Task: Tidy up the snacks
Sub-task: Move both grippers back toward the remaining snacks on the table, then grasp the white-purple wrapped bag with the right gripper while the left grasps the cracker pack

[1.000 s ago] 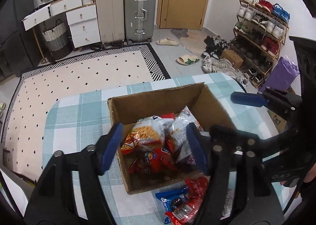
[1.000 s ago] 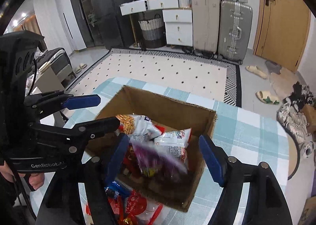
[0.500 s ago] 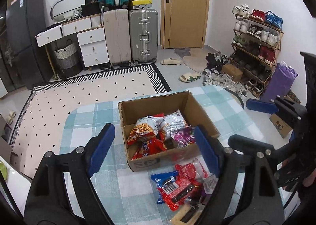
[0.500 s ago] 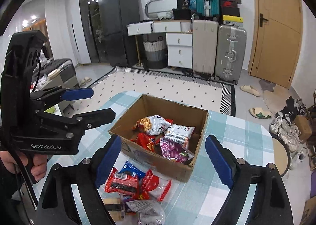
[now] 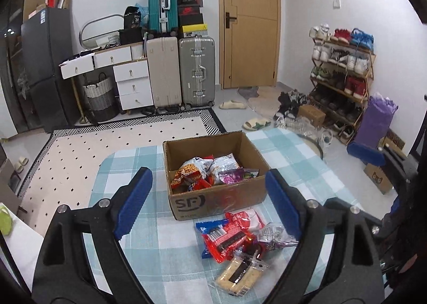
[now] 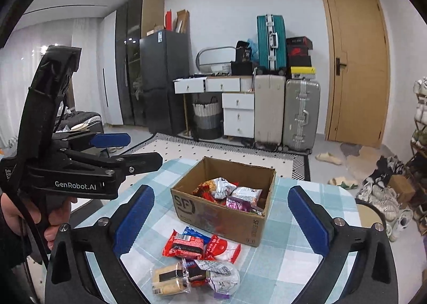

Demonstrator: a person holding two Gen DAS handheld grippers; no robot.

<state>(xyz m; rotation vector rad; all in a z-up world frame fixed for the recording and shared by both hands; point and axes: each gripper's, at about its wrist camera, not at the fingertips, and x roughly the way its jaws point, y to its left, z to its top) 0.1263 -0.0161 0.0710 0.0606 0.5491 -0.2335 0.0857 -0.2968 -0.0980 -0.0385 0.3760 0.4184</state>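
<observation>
A: Snacks about half sorted: several bags already in the cardboard box, a small pile left on the checked table just in front.

B: Left gripper and right gripper both wide open, holding nothing. Nothing blocking the pile, just overlapping wrappers.
</observation>
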